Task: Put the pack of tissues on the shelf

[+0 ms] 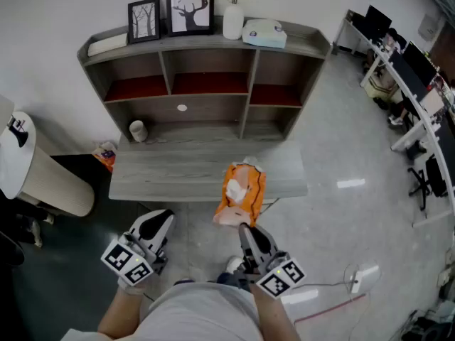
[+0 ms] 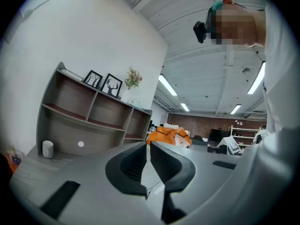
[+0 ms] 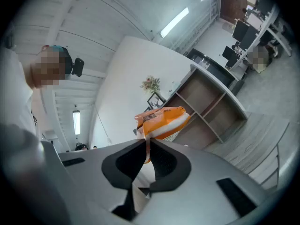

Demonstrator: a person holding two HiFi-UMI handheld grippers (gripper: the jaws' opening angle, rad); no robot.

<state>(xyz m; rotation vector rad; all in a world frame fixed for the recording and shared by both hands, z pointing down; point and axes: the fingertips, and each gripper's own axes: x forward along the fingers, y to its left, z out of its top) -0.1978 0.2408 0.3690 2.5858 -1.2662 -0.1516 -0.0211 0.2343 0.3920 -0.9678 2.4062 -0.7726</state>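
Observation:
An orange and white pack of tissues (image 1: 241, 192) hangs in the air over the front edge of the grey desk (image 1: 178, 169). My right gripper (image 1: 245, 227) is shut on the pack's thin lower edge. In the right gripper view the pack (image 3: 161, 122) sticks up from between the closed jaws (image 3: 147, 144). The wooden shelf unit (image 1: 206, 84) stands behind the desk, against the wall. My left gripper (image 1: 158, 227) is held low at the left, shut, with nothing between its jaws (image 2: 148, 148). The pack (image 2: 168, 137) shows beyond it in the left gripper view.
On the shelf's top stand two framed pictures (image 1: 170, 13), a white vase with flowers (image 1: 233, 16) and a pale blue box (image 1: 263, 33). A small white cup (image 1: 138, 130) sits on the desk at the left. A white chair (image 1: 32, 165) stands at left, office desks (image 1: 405, 84) at right.

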